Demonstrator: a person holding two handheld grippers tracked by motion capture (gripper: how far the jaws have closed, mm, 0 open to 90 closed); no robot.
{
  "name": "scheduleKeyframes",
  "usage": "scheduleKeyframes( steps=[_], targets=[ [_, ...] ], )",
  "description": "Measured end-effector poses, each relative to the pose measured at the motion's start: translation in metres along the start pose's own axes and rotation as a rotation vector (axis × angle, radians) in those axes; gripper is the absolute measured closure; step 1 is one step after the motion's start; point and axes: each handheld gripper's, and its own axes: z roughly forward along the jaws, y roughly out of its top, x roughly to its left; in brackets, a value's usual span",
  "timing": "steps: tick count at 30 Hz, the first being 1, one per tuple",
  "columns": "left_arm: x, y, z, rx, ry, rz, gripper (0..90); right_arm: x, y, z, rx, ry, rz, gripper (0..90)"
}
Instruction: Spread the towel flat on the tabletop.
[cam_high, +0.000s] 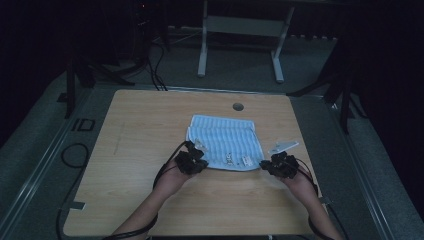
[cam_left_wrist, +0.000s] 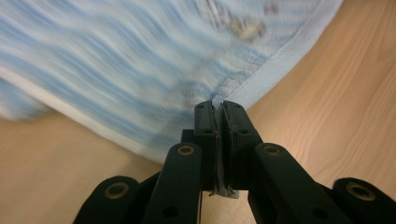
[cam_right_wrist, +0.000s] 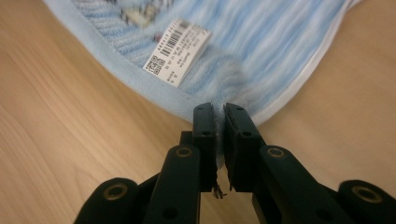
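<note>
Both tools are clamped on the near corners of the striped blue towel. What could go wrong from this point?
1. The left tool pinches the towel only at its hem, so the corner may slip out when lifted.
2. The right tool also bites just the corner edge; uneven pulling could skew the fold.
3. The towel already lies doubled on the table, so lifting may drag or undo the lower layer. The paper tag could snag or get folded inside.

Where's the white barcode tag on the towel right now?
The white barcode tag lies on the blue striped towel just inside its near hem, close to the right gripper, which pinches the near right corner; in the high view it sits near that edge.
</note>
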Motion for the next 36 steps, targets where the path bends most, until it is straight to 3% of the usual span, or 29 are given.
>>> scheduleKeyframes(
  steps=[1, 3, 4, 5, 6, 7, 8, 10, 11, 12, 13, 14, 15, 16, 17, 18, 19, 22, 23, 24, 25, 27, 29, 30, 32, 33, 34, 36],
  targets=[
    [0.005, 0.012, -0.026, -0.053, 0.003, -0.017, 85.3, 0.001, 0.01, -0.011, -0.028, -0.008, -0.01, 83.2],
    [0.001, 0.018, -0.052, -0.101, 0.024, -0.002, 85.2, 0.004, 0.021, -0.026, -0.063, -0.02, -0.031, 83.2],
    [0.0, 0.018, -0.061, -0.115, 0.024, 0.001, 85.2, 0.008, 0.026, -0.039, -0.089, -0.026, -0.047, 83.3],
    [0.0, 0.018, -0.061, -0.115, 0.024, 0.001, 85.2, 0.008, 0.026, -0.039, -0.089, -0.026, -0.047, 83.3],
    [-0.007, 0.016, -0.087, -0.166, 0.024, 0.016, 85.2, 0.019, 0.033, -0.062, -0.134, -0.039, -0.078, 83.2],
    [-0.007, 0.016, -0.087, -0.166, 0.024, 0.016, 85.2, 0.019, 0.033, -0.062, -0.134, -0.039, -0.078, 83.2],
    [-0.015, 0.008, -0.112, -0.2, 0.005, 0.041, 85.1, 0.032, 0.035, -0.084, -0.18, -0.04, -0.105, 83.2],
    [-0.027, -0.005, -0.132, -0.23, -0.02, 0.057, 85.1, 0.05, 0.032, -0.11, -0.231, -0.038, -0.138, 83.2],
    [-0.027, -0.005, -0.132, -0.23, -0.02, 0.057, 85.0, 0.05, 0.032, -0.11, -0.231, -0.038, -0.138, 83.2],
    [-0.041, -0.025, -0.148, -0.234, -0.069, 0.079, 84.9, 0.072, 0.023, -0.133, -0.269, -0.016, -0.163, 83.2],
    [-0.041, -0.025, -0.148, -0.234, -0.069, 0.079, 84.8, 0.072, 0.023, -0.133, -0.269, -0.016, -0.163, 83.2],
    [-0.053, -0.042, -0.155, -0.208, -0.115, 0.097, 84.6, 0.098, 0.007, -0.151, -0.29, 0.015, -0.206, 83.0],
    [-0.053, -0.042, -0.155, -0.208, -0.115, 0.097, 84.5, 0.106, 0.0, -0.155, -0.3, 0.03, -0.211, 83.0],
    [-0.066, -0.062, -0.156, -0.181, -0.181, 0.098, 83.5, 0.116, -0.009, -0.159, -0.307, 0.056, -0.209, 82.6],
    [-0.066, -0.062, -0.156, -0.181, -0.181, 0.098, 81.1, 0.116, -0.009, -0.159, -0.307, 0.056, -0.209, 82.6],
    [-0.075, -0.081, -0.153, -0.15, -0.279, 0.082, 75.5, 0.132, -0.028, -0.16, -0.285, 0.11, -0.197, 77.4],
    [-0.077, -0.088, -0.151, -0.142, -0.312, 0.082, 68.6, 0.135, -0.034, -0.16, -0.281, 0.106, -0.189, 72.3],
    [-0.076, -0.102, -0.142, -0.135, -0.358, 0.058, 59.7, 0.131, -0.049, -0.155, -0.273, 0.101, -0.105, 69.0],
    [-0.076, -0.102, -0.142, -0.135, -0.358, 0.058, 58.6, 0.131, -0.049, -0.155, -0.273, 0.101, -0.105, 69.0],
    [-0.069, -0.103, -0.132, -0.131, -0.34, 0.02, 58.6, 0.12, -0.052, -0.145, -0.265, 0.08, -0.063, 67.5],
    [-0.069, -0.103, -0.132, -0.131, -0.34, 0.02, 56.6, 0.113, -0.053, -0.138, -0.259, 0.077, -0.044, 66.4],
    [-0.061, -0.099, -0.116, -0.107, -0.297, 0.023, 51.6, 0.103, -0.053, -0.122, -0.258, 0.086, -0.023, 63.8],
    [-0.056, -0.094, -0.102, -0.091, -0.257, 0.051, 47.5, 0.092, -0.051, -0.101, -0.236, 0.105, 0.005, 61.9],
    [-0.052, -0.091, -0.095, -0.083, -0.237, 0.06, 47.3, 0.089, -0.049, -0.091, -0.221, 0.098, 0.0, 61.0],
    [-0.042, -0.084, -0.081, -0.082, -0.237, 0.049, 47.3, 0.083, -0.044, -0.07, -0.191, 0.101, -0.014, 58.6],
    [-0.042, -0.084, -0.081, -0.082, -0.237, 0.049, 47.3, 0.083, -0.044, -0.07, -0.191, 0.101, -0.014, 58.6],
    [-0.033, -0.077, -0.066, -0.084, -0.21, 0.044, 47.3, 0.077, -0.036, -0.05, -0.162, 0.083, -0.03, 57.9],
    [-0.026, -0.07, -0.056, -0.094, -0.169, 0.044, 47.2, 0.07, -0.029, -0.035, -0.141, 0.099, -0.032, 57.0]
  ],
)
